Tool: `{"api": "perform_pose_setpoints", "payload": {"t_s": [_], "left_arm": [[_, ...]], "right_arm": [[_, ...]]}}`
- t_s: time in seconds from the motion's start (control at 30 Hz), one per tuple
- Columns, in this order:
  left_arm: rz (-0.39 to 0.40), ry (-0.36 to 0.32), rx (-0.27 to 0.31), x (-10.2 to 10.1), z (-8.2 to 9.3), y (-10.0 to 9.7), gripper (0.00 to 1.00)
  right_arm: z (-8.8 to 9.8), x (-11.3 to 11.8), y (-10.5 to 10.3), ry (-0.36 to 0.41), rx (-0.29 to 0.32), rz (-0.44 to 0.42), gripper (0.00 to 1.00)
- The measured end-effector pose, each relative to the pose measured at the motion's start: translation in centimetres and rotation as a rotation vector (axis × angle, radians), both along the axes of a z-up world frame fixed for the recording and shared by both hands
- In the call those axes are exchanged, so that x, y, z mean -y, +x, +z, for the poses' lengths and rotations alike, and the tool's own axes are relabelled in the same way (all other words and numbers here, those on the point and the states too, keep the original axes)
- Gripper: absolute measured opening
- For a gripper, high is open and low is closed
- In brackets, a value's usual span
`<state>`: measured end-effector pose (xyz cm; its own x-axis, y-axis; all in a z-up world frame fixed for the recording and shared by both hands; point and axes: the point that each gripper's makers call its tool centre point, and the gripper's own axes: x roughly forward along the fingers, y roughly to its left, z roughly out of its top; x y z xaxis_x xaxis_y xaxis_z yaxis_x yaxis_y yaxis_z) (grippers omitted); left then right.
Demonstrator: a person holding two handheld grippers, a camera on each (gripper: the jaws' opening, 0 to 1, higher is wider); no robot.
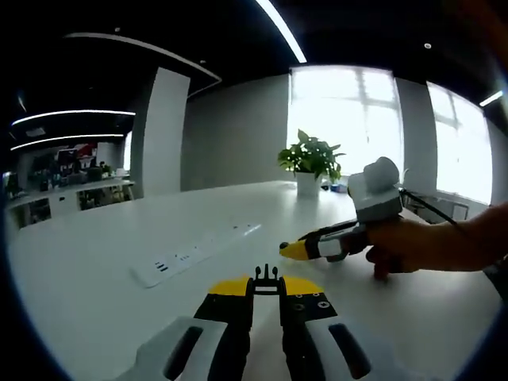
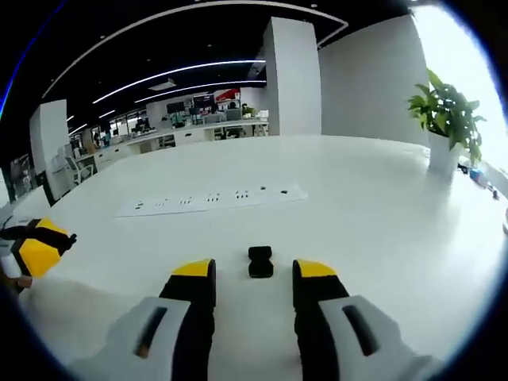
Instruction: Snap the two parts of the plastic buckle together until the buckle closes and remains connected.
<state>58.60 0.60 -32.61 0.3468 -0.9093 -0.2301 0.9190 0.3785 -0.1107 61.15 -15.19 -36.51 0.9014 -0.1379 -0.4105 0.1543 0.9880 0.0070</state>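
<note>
In the left gripper view my left gripper [image 1: 266, 289] is shut on a small black buckle part [image 1: 266, 278], which sticks out between the yellow fingertips just above the white table [image 1: 95, 262]. The right gripper [image 1: 295, 251] comes in from the right, held by a hand [image 1: 421, 246], low over the table and a little beyond my left jaws. In the right gripper view my right gripper [image 2: 254, 274] stands open. The other black buckle part [image 2: 260, 262] lies on the table between and just ahead of its fingertips. The left gripper's yellow tip [image 2: 37, 252] shows at the far left.
A long white power strip [image 1: 190, 254] [image 2: 210, 200] lies flat on the table beyond the grippers. A potted plant [image 1: 311, 163] [image 2: 448, 119] stands at the far side near the windows. Desks and shelves line the back of the room.
</note>
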Motion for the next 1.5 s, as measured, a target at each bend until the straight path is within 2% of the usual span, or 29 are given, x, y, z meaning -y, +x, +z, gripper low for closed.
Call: {"api": "perform_pose_setpoints", "payload": {"t_s": [0.1,0.13,0.23,0.37,0.47,0.73,0.87,1.27,1.5], "left_arm": [[-0.003,0.007,0.003,0.0,-0.1,-0.3,0.11],[-0.004,0.009,0.004,0.0,-0.1,-0.3,0.11],[-0.005,0.008,0.002,0.0,-0.2,-0.2,0.11],[-0.008,0.012,-0.002,0.0,-0.4,-0.1,0.11],[-0.010,0.014,0.000,0.0,-0.4,-0.8,0.11],[-0.009,0.027,0.001,-0.1,-0.6,-0.4,0.11],[-0.009,0.027,0.000,-0.2,-0.6,-1.0,0.11],[-0.015,0.040,-0.003,-0.1,-1.1,-2.3,0.11],[-0.012,0.037,-0.006,-0.2,-1.1,-2.6,0.11]], "right_arm": [[-0.3,0.2,0.4,-0.039,-0.015,0.000,0.28],[-0.4,0.8,0.4,-0.090,-0.029,-0.002,0.26],[-0.4,0.4,0.2,-0.065,-0.024,0.015,0.30],[-0.5,0.4,-0.2,-0.055,-0.024,0.084,0.32],[-0.5,0.7,-0.4,-0.061,-0.021,0.099,0.31],[-0.7,0.3,0.2,-0.068,-0.016,0.124,0.28],[-0.6,0.3,0.3,-0.073,-0.010,0.142,0.20],[-0.5,0.4,1.3,-0.085,-0.003,0.192,0.18],[-0.5,0.8,1.6,-0.079,-0.005,0.180,0.18]]}}
